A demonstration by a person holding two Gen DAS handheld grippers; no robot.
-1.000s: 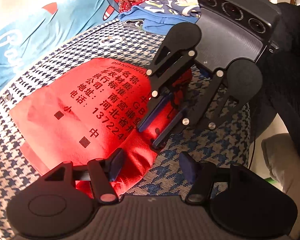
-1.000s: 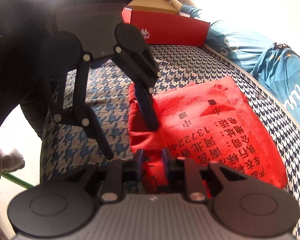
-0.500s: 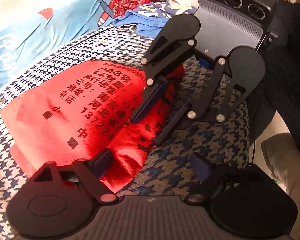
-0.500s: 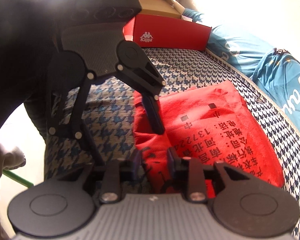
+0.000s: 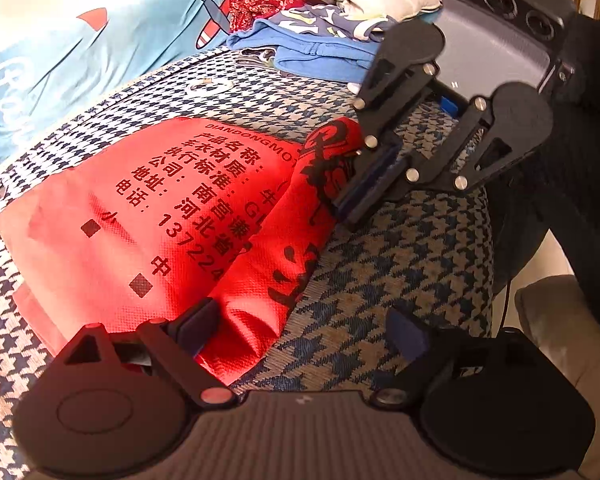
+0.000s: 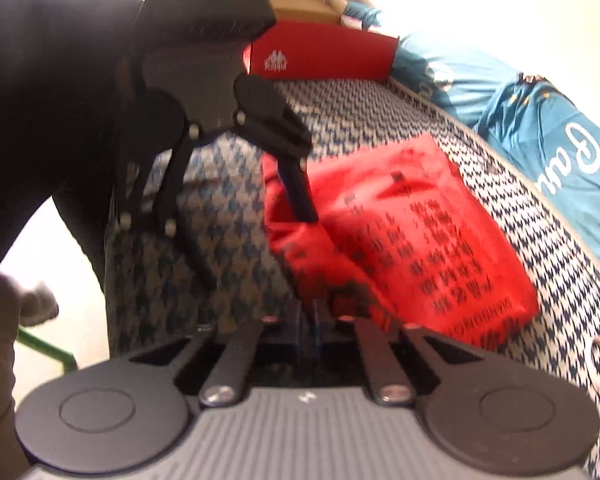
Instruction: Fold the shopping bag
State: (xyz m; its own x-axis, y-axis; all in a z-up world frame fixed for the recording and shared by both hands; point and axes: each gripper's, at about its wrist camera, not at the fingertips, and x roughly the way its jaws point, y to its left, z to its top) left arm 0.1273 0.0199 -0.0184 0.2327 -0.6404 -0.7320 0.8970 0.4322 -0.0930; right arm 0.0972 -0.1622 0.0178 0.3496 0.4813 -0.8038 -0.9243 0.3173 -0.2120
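red bag [image 5: 148,216] — "DIANDONGMO", "137224", red box [image 6: 320,56] — "Kappa"

- A home, likely a bedroom or living room, is showing: a houndstooth cushion [image 5: 400,264] is lying under the jaws.
- Loose clothes [image 5: 320,48] are piling up beyond them.
- A red shoebox [image 6: 324,54] is sitting farther ahead.

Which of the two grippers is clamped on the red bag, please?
The right gripper: its fingers are shut on the bag at its far edge, lifting it. The left gripper is open, one finger over the bag, the other over the cushion.
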